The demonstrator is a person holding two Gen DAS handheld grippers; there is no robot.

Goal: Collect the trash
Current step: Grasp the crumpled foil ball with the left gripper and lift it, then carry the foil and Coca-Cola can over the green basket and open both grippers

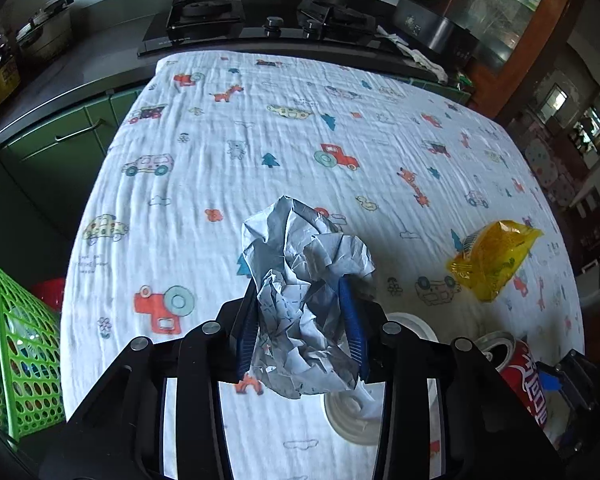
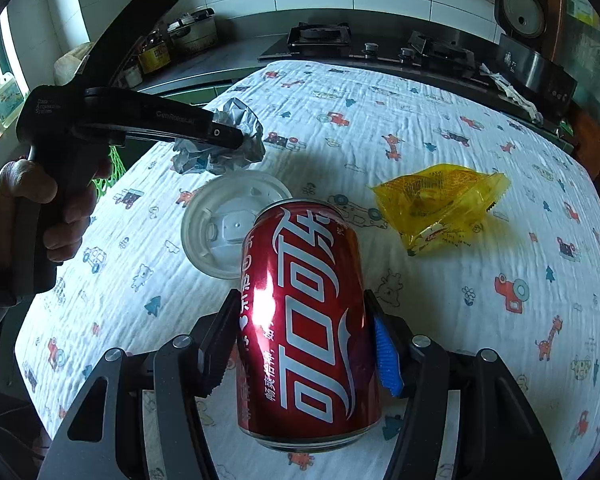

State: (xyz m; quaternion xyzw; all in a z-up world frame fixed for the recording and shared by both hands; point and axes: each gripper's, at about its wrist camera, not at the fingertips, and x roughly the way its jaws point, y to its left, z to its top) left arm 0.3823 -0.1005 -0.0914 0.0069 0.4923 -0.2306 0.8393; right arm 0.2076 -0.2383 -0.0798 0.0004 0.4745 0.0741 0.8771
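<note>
Left wrist view: left tongs [image 1: 306, 320] clenched on a crumpled paper ball [image 1: 306, 280], held up over the desk [image 1: 228, 152]. Green basket [image 1: 16, 328] sits at the left edge below desk level, likely the drop target; only a slice of it shows, contents hard to read. Yellow wrapper [image 1: 494, 256] lies loose on the desk, and a white lid [image 1: 356, 412] is mostly hidden under the paper. Risk: the paper is soft and bulges past the pads, so a fast swing to the basket could shake it out. Right wrist view: right tongs [image 2: 300, 344] grasping a red can [image 2: 304, 320], gripped low on its body, top pointing away. Can't tell whether it's empty; if tilted further, leftover liquid could spill on the cloth. The smooth wall could also slip in the pads. Lid [image 2: 228, 228] partly blocked by the can, wrapper [image 2: 440, 204] untouched.
</note>
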